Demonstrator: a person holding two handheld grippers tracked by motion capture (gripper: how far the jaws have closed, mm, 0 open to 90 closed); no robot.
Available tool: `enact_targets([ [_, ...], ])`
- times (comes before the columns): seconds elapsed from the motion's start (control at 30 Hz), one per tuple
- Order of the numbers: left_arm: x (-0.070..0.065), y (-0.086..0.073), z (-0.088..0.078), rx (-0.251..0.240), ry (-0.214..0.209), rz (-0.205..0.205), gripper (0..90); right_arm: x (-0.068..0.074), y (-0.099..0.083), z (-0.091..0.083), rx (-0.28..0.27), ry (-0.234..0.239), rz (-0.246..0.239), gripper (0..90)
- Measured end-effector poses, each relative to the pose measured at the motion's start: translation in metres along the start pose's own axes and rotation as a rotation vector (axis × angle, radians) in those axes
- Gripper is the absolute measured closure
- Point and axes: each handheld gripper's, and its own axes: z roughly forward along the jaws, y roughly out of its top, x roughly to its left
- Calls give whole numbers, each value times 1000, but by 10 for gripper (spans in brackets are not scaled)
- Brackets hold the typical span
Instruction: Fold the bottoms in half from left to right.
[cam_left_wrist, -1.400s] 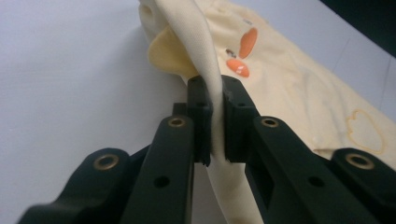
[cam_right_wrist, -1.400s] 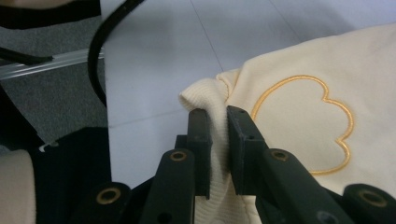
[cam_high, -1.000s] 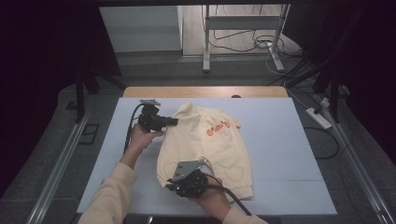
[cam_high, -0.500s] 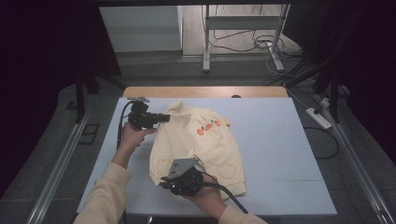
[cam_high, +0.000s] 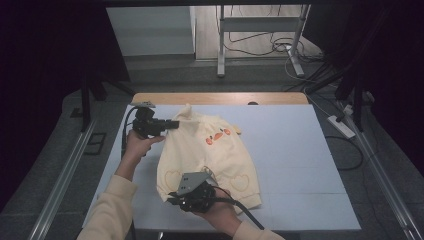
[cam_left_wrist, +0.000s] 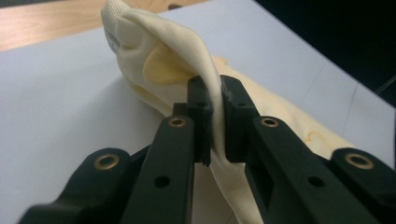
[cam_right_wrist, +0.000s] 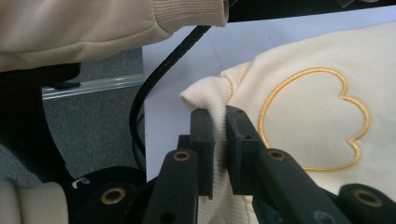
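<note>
I am working a cream sweatshirt (cam_high: 210, 152) that is lying spread on the pale blue table sheet (cam_high: 300, 165), its body running from about eleven o'clock down to five o'clock across the middle of the table in the high view. My left claw (cam_high: 172, 123) is sitting at the garment's ten o'clock corner, and in the left gripper view it (cam_left_wrist: 214, 119) is clenching a fold of the cream fabric (cam_left_wrist: 159, 60) between its pads, the cloth rising in a soft peak toward twelve o'clock above the jaws. My right claw (cam_high: 172, 196) is sitting at the sweatshirt's seven o'clock corner, near the table's front edge; in the right gripper view it (cam_right_wrist: 218, 140) is gripping the ribbed hem (cam_right_wrist: 205, 95), with the pads pressing on the knit from both sides. Just at three o'clock of that grip, a heart outline (cam_right_wrist: 310, 119) stitched in orange is showing on the fabric. Small orange motifs (cam_high: 217, 136) are sitting on the chest. My sleeve (cam_right_wrist: 93, 23) and a black cable (cam_right_wrist: 159, 70) are crossing at eleven o'clock.
</note>
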Motion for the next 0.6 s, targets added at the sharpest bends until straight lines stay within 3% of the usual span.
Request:
enact_targets([
  [0.23,5,-3,7,16,-1,-23,831,-3,-5,-2,14,-7,9,817],
  [0.6,2,0,16,19,-7,-11,830,-8,-14,-11,24,-31,31,817],
])
